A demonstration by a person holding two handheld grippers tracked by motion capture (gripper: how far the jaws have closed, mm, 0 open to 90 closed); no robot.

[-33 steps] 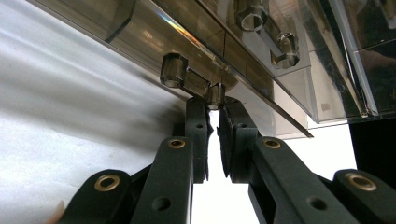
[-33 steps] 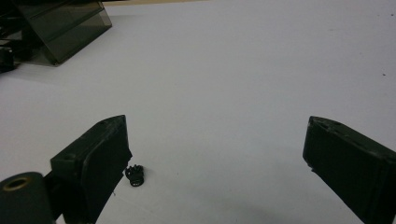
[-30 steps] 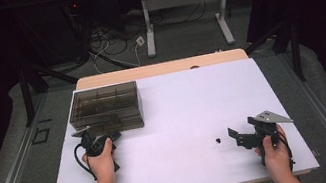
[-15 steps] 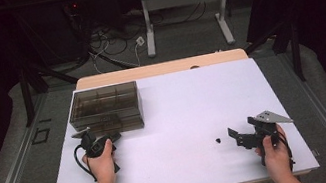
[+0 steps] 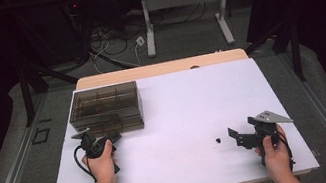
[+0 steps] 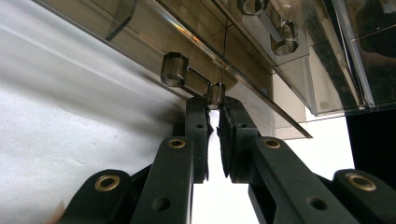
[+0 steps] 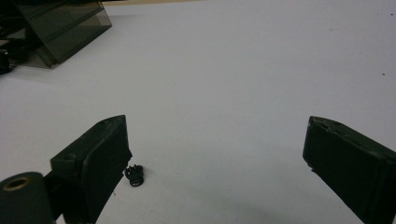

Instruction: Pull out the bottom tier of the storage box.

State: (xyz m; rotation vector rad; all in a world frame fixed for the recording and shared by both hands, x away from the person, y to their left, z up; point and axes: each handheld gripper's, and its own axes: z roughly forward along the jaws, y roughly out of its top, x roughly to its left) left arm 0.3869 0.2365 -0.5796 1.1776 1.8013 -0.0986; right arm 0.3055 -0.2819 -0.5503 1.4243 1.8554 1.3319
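A smoky clear plastic drawer box (image 5: 105, 109) stands at the table's back left. My left gripper (image 5: 113, 137) reaches its front. In the left gripper view the jaws (image 6: 215, 105) stand nearly together, pinching one end post of a clear drawer handle (image 6: 187, 77) on the box (image 6: 261, 46). My right gripper (image 5: 234, 137) rests near the front right with its jaws wide apart and nothing between them. A tiny black part (image 5: 218, 140) lies on the white sheet just left of it. In the right gripper view (image 7: 219, 135) that part (image 7: 134, 175) sits beside the left jaw.
A white sheet covers the table (image 5: 179, 109), with its wooden back edge (image 5: 162, 68) showing. The box (image 7: 60, 28) appears far off at the upper left of the right gripper view. Behind the table are desk legs and cables on the floor.
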